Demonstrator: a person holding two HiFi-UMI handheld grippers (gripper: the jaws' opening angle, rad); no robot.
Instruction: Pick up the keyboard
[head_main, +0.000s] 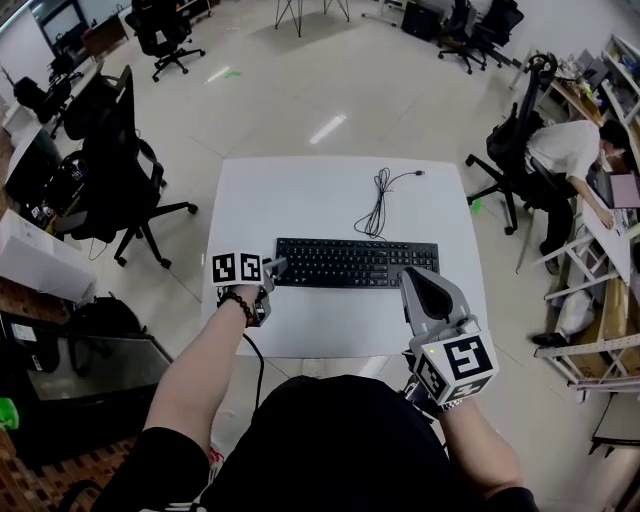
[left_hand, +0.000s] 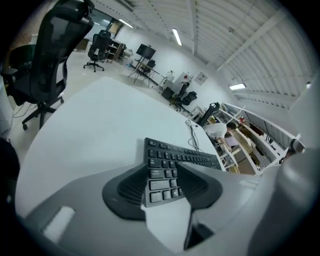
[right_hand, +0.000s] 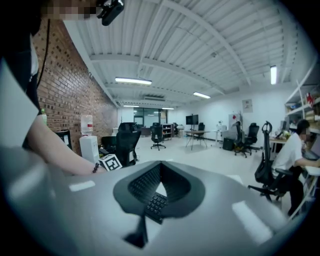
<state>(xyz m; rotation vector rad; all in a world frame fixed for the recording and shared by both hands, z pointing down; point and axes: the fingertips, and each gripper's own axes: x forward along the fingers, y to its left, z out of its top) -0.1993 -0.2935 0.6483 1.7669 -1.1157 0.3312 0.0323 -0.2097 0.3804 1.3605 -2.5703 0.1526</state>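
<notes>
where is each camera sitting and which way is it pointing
Head view: on the person's head, looking steeply down at the table and keyboard; left forearm, right forearm, left gripper and right gripper show.
Left gripper view: on the left gripper, facing along the keyboard from its left end; its open jaws straddle that end.
Right gripper view: on the right gripper, facing roughly level across the office; its shut jaws and the left forearm show.
Shared: keyboard in all three.

The head view looks steeply down onto the table (head_main: 330, 190) and keyboard (head_main: 350, 262). The left gripper view sits low and close at the keyboard's left end, facing along it. The right gripper view looks nearly level over its right end.
</notes>
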